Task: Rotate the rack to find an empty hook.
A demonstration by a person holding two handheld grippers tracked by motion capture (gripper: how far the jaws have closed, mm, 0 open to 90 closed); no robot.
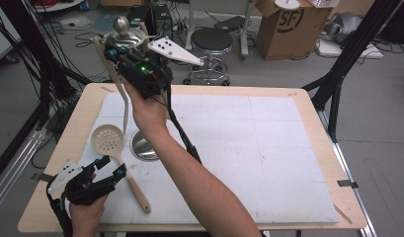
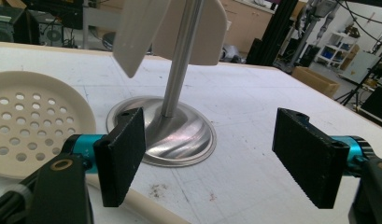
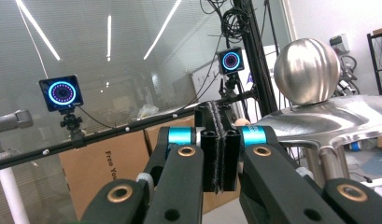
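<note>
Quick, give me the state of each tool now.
Left tool: open, holding nothing.
Right tool: closed; whether it pinches anything cannot be told.

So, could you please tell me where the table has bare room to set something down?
The white mat is bare across its whole middle and right, from the right forearm to the far and right edges. The crowded part is the near-left corner: the slotted spoon, the utensil stand's steel base and the open left claw sit close together there.

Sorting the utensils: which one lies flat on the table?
The cream slotted skimmer lies flat by the left gripper; the cream spatula hangs on the steel stand.
</note>
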